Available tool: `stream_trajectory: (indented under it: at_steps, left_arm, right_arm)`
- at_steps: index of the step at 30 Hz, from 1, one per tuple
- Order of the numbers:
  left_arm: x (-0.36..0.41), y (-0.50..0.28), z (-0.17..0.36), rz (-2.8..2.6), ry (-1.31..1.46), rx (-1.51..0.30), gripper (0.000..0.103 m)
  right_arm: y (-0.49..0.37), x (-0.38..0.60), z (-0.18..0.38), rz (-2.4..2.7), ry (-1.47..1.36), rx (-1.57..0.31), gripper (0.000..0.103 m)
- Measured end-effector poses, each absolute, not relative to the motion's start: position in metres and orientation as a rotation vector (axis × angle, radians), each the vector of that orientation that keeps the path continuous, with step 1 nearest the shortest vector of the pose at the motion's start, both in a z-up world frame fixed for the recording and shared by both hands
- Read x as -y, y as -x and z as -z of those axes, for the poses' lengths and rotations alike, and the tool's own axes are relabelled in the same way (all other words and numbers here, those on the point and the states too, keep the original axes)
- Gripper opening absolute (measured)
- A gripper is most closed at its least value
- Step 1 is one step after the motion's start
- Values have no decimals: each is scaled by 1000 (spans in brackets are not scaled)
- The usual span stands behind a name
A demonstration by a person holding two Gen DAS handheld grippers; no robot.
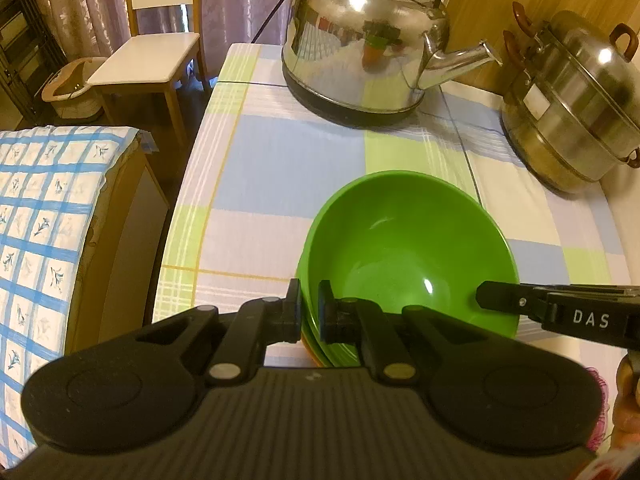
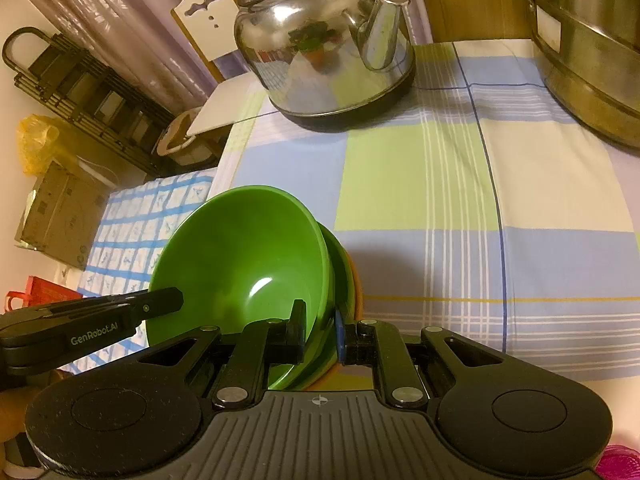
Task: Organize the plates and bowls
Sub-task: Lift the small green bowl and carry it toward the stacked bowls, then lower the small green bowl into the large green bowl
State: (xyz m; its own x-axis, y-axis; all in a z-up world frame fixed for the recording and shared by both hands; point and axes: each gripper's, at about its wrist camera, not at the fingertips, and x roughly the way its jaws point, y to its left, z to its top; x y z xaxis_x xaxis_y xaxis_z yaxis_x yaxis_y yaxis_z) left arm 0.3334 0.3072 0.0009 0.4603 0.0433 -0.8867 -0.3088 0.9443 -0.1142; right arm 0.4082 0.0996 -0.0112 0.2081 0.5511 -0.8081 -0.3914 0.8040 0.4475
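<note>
**Both grippers pinched on the stack of bowls**

Left gripper [image 1: 309, 308] first: its fingers are drawn close, one pad outside and one inside the near-left rim of the green bowl [image 1: 408, 248], clamped on the rim. Across the bowl, the right gripper [image 2: 322, 334] does the same on the opposite side, its inner finger inside the wall, its blue-padded outer finger against the outside of the stack. In the left wrist view the tip of the right gripper pokes in over the bowl's right rim; in the right wrist view the left gripper's tip shows over the bowl's left rim.

Count them: the top green bowl sits nested in a second green piece [image 2: 340, 268], and under that an orange edge [image 2: 357, 280] peeks out, so at least three stacked, whether bowls or plates below I cannot tell. The stack is at the near part of the checked tablecloth [image 1: 280, 152], tilted in the right wrist view.

Around it: one shiny steel kettle [image 1: 360, 36] on a dark base at the far end of the table, one tiered steel steamer pot [image 1: 576, 100] far right, both well apart from the stack. Off the table's left edge, a wooden chair [image 1: 148, 60] and a blue-checked cloth [image 1: 44, 240].
</note>
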Motion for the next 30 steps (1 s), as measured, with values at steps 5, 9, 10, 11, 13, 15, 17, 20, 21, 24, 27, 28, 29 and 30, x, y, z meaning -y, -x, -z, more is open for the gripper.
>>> stream_trajectory:
  at_steps: [5, 9, 10, 11, 13, 15, 17, 20, 21, 24, 27, 28, 29, 30]
  left_arm:
    - [-306, -334, 3, -219, 277, -1078, 6]
    - [-307, -333, 4, -218, 278, -1077, 6]
    - [-307, -333, 4, -219, 275, -1078, 6]
    - [-306, -334, 4, -220, 273, -1078, 6]
    - [-307, -335, 7, -221, 275, -1081, 6]
    - [-307, -335, 9, -223, 276, -1083, 6]
    - [-307, -335, 10, -227, 275, -1081, 7]
    - [-305, -335, 10, -232, 267, -1072, 7]
    - [-305, -336, 9, -233, 268, -1071, 7]
    - [-305, -335, 8, -235, 264, -1066, 7]
    - [-306, -334, 7, -232, 270, -1063, 7]
    - [-307, -334, 6, -231, 271, -1062, 7]
    - [-307, -333, 6, -231, 272, -1061, 7]
    - [-307, -333, 6, -230, 273, -1060, 7]
  right_arm:
    - [-411, -100, 14, -658, -155, -1198, 14]
    - [-410, -100, 15, -658, -156, -1200, 14]
    - [-410, -100, 15, -659, -156, -1200, 14]
    - [-410, -100, 15, -660, -157, -1201, 14]
    - [-410, -99, 16, -663, -161, -1199, 14]
    - [-410, -99, 18, -663, -174, -1200, 15]
    - [-411, -97, 19, -665, -188, -1202, 15]
    - [-410, -96, 20, -666, -184, -1201, 16]
    - [-410, -95, 20, -669, -187, -1200, 16]
    - [-411, -94, 19, -671, -199, -1203, 16]
    - [-409, -93, 18, -676, -195, -1193, 16]
    - [-408, -94, 18, -680, -189, -1187, 16]
    - [-408, -94, 19, -682, -184, -1183, 16]
    - [-407, -94, 18, -685, -179, -1177, 16]
